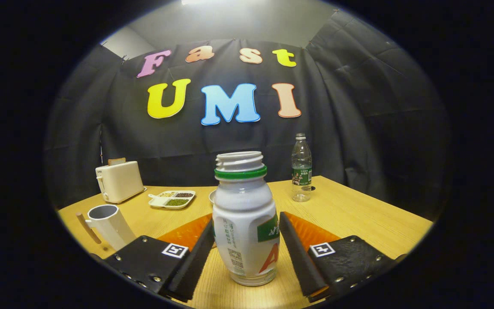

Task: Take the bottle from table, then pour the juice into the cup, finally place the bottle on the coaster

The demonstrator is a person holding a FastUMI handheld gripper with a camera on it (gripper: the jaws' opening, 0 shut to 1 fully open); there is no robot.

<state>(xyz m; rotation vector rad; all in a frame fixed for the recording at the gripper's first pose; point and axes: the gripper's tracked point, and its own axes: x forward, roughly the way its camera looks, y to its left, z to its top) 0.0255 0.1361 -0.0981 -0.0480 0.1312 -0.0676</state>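
We are looking along our gripper at the white juice bottle, which is standing upright and uncapped on the wooden table, right between the two fingers. Both fingers are lying close against its sides, but we cannot tell whether they are pressing it. To the near left the white cup with its wooden handle is standing, tilted in our view. Farther left a toaster is sitting near the wall, and a divided tray of grains is lying beside it. A clear water bottle is standing at the far right.
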